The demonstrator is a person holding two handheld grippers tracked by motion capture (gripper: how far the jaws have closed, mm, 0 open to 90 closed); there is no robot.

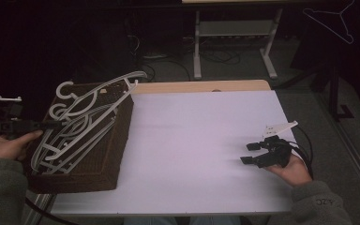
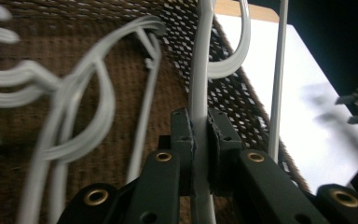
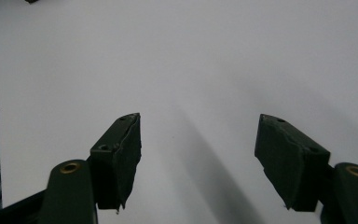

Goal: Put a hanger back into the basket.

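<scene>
1. Left hand-held gripper (image 2: 199,140): clamped tight on the thin bar of one white hanger (image 2: 200,70), bar running straight up between the pads toward 12 o'clock in the left gripper view.
2. Right hand-held gripper (image 1: 255,152): jaws spread wide, holding nothing, parked over the bare white counter (image 1: 192,140) at about 3 o'clock from the basket, well apart from it.
3. Gripped hanger: part of a loose pile of white hangers (image 1: 75,131) lying across the top of the brown woven basket (image 1: 108,159), at the 9 o'clock side of the counter; hooks curling up toward 12 o'clock.
4. Handling, judged: light, stiff plastic, smooth and probably a little slippery under the pads; likely to swing or pivot if pinched far from its middle.
5. Snagging risk: arms and hooks overlapping, so neighbours likely to lift along or catch on the basket weave.
6. Best hold, judged: on a straight stretch of bar near the neck, below the hook, with the bar square across the pads, as now.
7. Free right hand-held gripper: well placed to take a second arm of the hanger and steady it once clear of the pile.
</scene>
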